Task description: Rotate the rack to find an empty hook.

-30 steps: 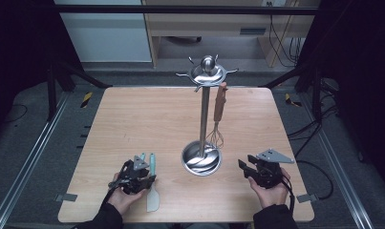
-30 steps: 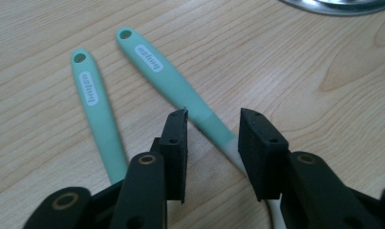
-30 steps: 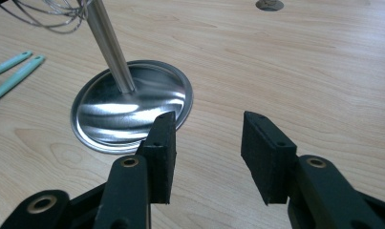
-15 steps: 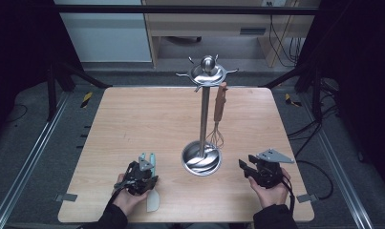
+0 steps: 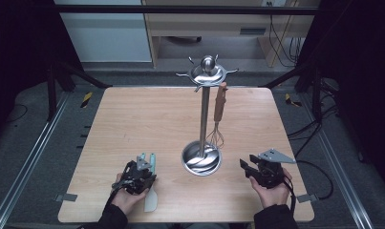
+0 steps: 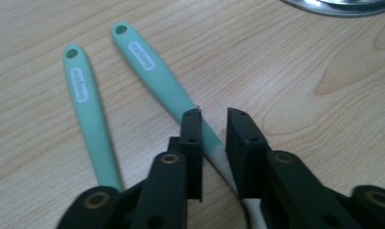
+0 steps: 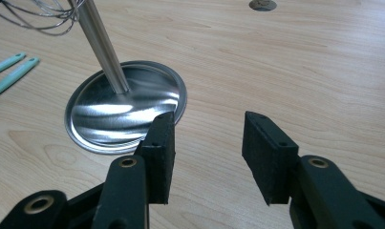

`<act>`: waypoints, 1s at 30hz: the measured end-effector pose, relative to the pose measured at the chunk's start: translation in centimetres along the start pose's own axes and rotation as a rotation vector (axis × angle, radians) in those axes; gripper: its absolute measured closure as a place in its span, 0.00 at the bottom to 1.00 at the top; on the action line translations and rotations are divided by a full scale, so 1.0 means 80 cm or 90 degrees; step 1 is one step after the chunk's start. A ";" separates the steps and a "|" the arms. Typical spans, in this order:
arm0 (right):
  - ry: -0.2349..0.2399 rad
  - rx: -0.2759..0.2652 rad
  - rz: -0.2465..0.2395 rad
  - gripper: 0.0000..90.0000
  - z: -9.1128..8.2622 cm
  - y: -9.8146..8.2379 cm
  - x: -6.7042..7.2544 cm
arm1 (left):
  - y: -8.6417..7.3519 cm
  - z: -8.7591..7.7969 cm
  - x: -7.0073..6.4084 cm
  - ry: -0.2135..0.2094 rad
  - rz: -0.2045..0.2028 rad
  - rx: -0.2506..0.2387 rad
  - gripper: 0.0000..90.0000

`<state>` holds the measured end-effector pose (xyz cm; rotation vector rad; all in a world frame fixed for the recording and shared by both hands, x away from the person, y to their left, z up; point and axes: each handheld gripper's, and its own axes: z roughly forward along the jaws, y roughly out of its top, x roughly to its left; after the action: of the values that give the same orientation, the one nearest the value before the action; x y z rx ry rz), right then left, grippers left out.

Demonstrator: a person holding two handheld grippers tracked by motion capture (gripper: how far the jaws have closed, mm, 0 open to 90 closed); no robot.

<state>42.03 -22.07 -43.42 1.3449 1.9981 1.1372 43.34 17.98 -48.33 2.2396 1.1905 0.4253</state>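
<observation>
At the near edge of the bench (image 5: 133,114), the left gripper (image 5: 138,172) sits low over two mint-green spatulas lying side by side on the wood. In the left gripper view its jaws straddle the handle of the right-hand spatula (image 6: 156,71), where the green runs into the pale blade end. They have just been closing around it, with that handle between them. A thin gap shows on each side of the handle, so the pads do not yet press on it. The other spatula (image 6: 85,114) lies just beside it to the left, untouched, its handle running under the gripper's body. Both handles carry a white label and a hanging hole at the far tip. In the high view a pale blade pokes out toward the near edge beside the person's left hand.

On the near right, the right gripper (image 5: 258,170) is held in the person's right hand, well apart from the spatulas. Its jaws stand apart with nothing between them, and bare wood shows in the gap.

Farther in, between the two grippers, stands a steel utensil stand (image 5: 203,114) on a round shiny base. A whisk (image 5: 218,136) with a brown handle hangs from one hook at its top, its wires just above the base.
</observation>
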 end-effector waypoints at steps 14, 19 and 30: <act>0.001 0.003 0.000 0.61 0.000 0.000 0.001 | 0.001 0.000 0.002 -0.004 -0.030 0.014 0.82; 0.000 -0.001 0.002 0.61 0.000 0.000 0.000 | 0.000 -0.001 0.001 -0.015 -0.005 0.001 0.85; 0.001 -0.001 0.003 0.61 -0.002 0.000 0.000 | -0.009 -0.004 -0.011 -0.003 0.005 0.013 0.73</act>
<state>41.93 -22.14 -43.35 1.3493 1.9961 1.1410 42.21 17.69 -48.52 2.2620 1.1899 0.4116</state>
